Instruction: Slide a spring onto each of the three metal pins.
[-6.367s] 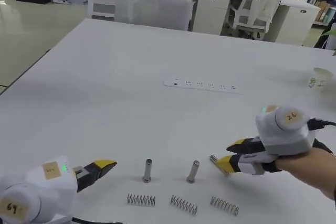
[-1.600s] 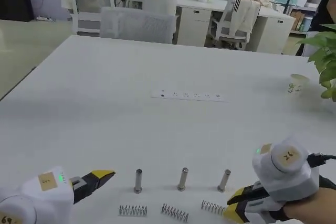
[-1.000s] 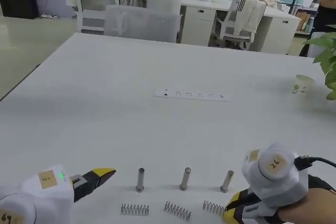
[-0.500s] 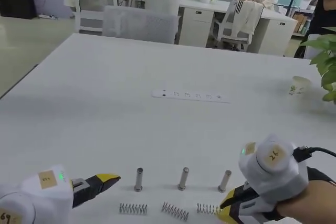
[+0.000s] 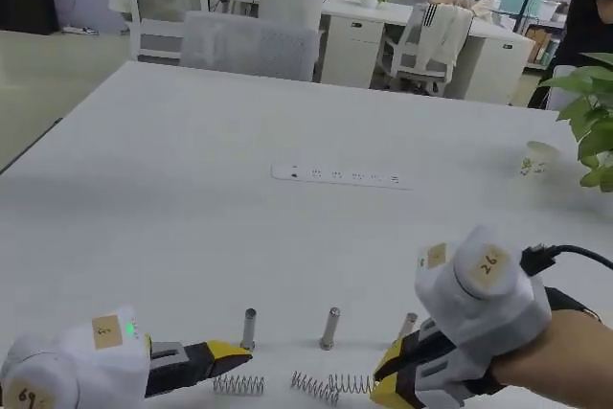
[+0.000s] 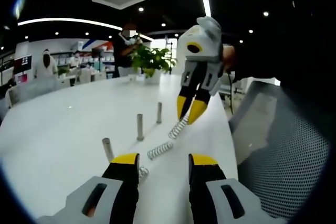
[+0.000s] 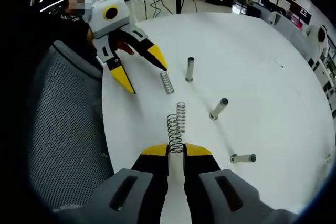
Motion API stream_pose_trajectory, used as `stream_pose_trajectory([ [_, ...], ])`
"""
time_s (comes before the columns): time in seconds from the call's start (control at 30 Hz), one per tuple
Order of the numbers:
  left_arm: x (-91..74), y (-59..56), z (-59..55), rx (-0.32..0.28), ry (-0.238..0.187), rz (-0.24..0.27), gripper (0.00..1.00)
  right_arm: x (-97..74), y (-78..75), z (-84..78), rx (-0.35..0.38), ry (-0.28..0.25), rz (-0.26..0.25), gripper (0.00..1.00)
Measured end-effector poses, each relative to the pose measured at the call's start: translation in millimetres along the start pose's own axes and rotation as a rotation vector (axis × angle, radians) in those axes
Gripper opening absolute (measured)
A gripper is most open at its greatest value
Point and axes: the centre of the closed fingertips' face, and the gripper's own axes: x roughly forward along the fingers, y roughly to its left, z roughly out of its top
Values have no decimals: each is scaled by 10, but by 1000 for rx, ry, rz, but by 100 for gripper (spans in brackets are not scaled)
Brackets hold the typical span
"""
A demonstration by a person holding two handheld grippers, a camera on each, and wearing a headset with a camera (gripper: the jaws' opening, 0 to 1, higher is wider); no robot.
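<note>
1. White table (image 5: 239, 237) carries three bare pins (image 5: 330, 328), upright in a row.
2. Right gripper (image 7: 176, 150) is clenched on one end of a spring (image 7: 176, 127), which sticks forward from its jaws.
3. Left gripper (image 6: 164, 158) is released; another spring (image 6: 142, 172) lies just beside its tip.

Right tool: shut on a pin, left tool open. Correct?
The held object is wrong. The right tool is shut on a spring, whose coils stick out from between the jaws in the right gripper view. The left tool is open, as you said.
</note>
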Motion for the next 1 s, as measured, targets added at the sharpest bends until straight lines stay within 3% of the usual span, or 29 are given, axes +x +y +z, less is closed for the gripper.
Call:
stream_pose_trajectory([
  [0.43,111,-147,61,73,4,-67,19,56,154,240,-67,10,56,7],
  [1.0,188,-260,22,146,40,-113,6,78,298,303,-96,34,106,7],
])
